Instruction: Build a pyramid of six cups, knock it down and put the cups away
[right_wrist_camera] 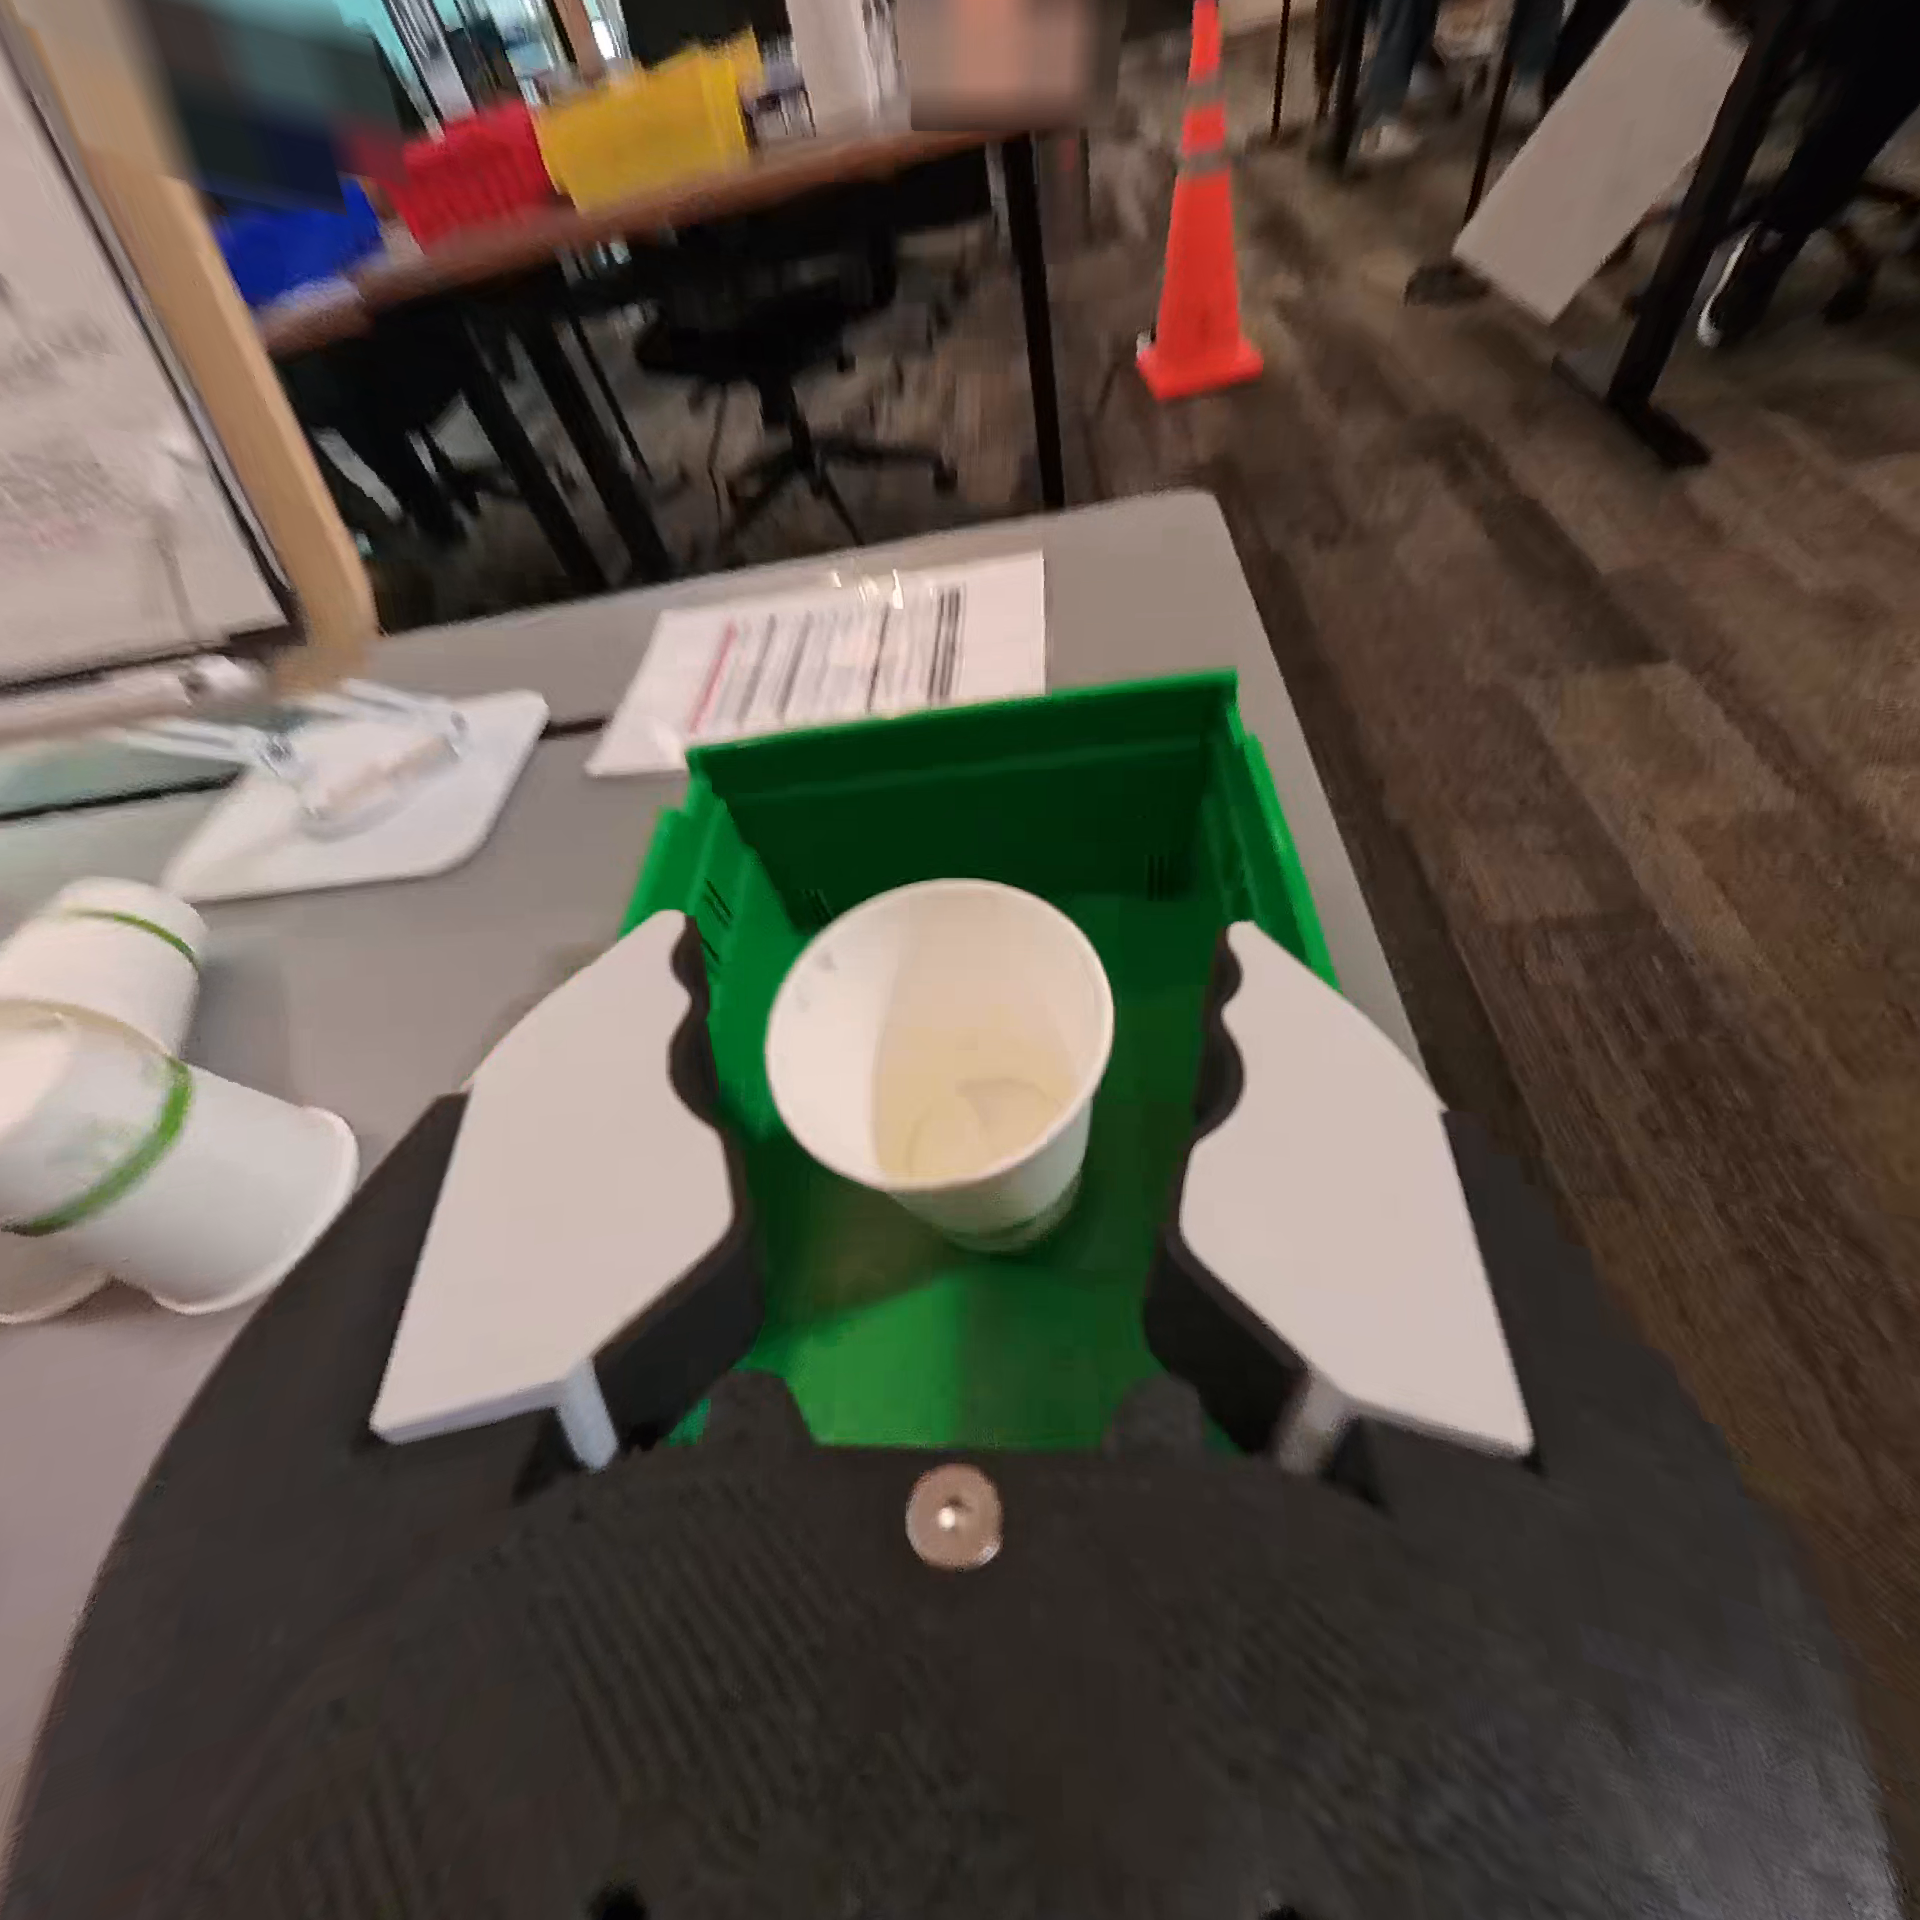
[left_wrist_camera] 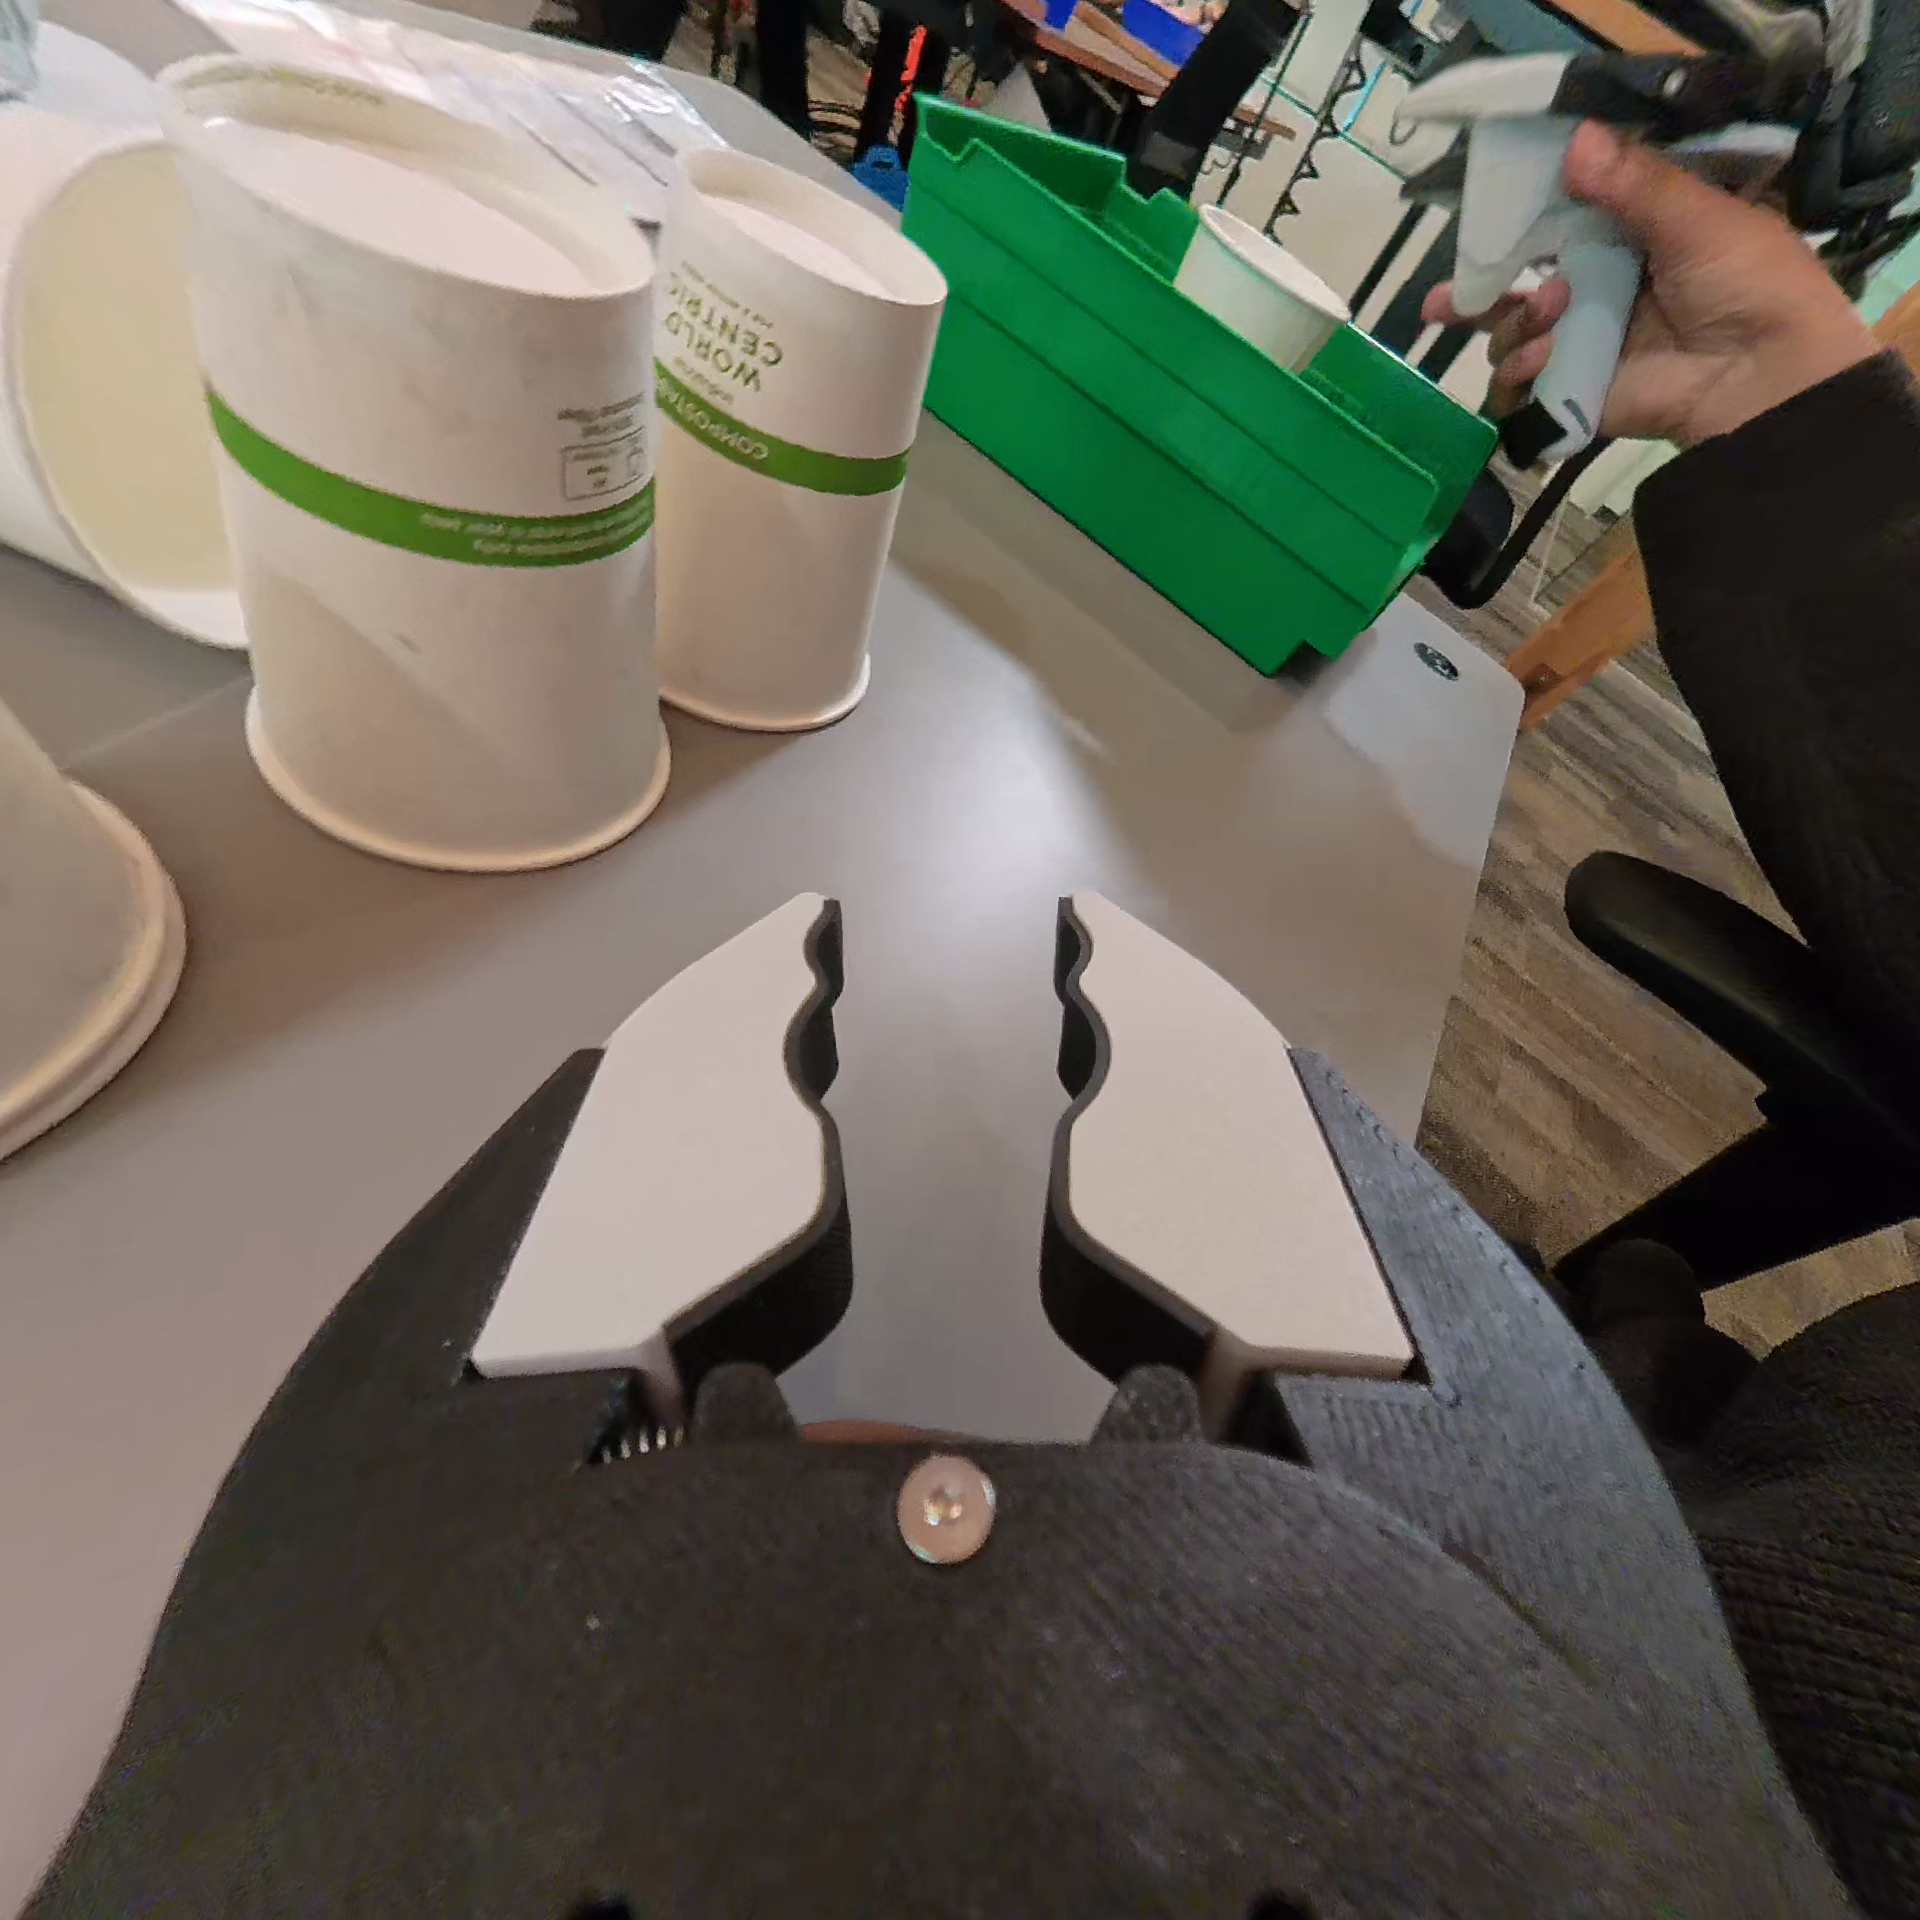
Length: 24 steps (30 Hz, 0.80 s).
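- Above the grey table (left_wrist_camera: 987, 790): left gripper (left_wrist_camera: 948, 925), jaws narrowly parted, empty, near upturned paper cups (left_wrist_camera: 447, 540).
- Right gripper (right_wrist_camera: 951, 961): jaws wide, over white cup (right_wrist_camera: 940, 1049) in green bin (right_wrist_camera: 966, 748).

Bare gray desk (left_wrist_camera: 935, 831) is lying open in front of the left gripper (left_wrist_camera: 948, 920). Upside-down paper cups (left_wrist_camera: 447, 499) are crowding its left side, and a green bin (left_wrist_camera: 1164, 436) is blocking the far right. The right gripper (right_wrist_camera: 954, 940) is hanging wide over the bin, where one white cup (right_wrist_camera: 940, 1049) is sitting between its fingers, not touching.
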Each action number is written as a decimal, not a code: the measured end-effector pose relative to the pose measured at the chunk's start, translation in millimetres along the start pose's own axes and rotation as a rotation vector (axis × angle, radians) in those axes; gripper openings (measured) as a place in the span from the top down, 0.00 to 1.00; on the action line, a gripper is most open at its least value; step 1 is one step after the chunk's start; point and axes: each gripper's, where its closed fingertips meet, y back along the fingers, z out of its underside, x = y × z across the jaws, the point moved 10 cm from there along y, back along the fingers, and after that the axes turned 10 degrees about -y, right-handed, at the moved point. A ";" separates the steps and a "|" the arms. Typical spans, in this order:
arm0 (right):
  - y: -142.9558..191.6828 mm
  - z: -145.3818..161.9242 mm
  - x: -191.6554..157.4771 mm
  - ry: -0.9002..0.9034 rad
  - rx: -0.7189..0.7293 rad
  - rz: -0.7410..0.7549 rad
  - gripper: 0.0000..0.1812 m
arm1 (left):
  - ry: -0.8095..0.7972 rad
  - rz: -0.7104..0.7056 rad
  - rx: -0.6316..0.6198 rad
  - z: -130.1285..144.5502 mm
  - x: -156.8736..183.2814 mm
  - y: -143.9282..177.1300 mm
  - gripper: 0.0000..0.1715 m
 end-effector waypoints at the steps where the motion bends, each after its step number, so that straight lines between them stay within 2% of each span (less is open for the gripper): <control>1: 6.9 -3.6 -5.6 -0.001 0.040 -0.015 0.48 | -0.014 0.004 0.002 -1.4 1.2 -2.4 0.77; 6: 36.7 -5.0 -46.4 0.033 0.171 -0.123 0.51 | -0.056 0.032 0.009 -10.3 5.2 -19.2 0.77; 11: 58.9 15.7 -87.9 0.124 0.178 -0.151 0.51 | -0.071 0.082 0.033 -22.1 7.6 -40.0 0.77; 20: 93.2 38.4 -95.0 0.134 0.192 -0.172 0.56 | -0.158 0.159 0.027 -33.1 20.6 -72.7 0.77; 24: 90.4 60.0 -118.6 0.199 0.200 -0.211 0.60 | -0.225 0.193 -0.006 -32.4 30.6 -83.1 0.77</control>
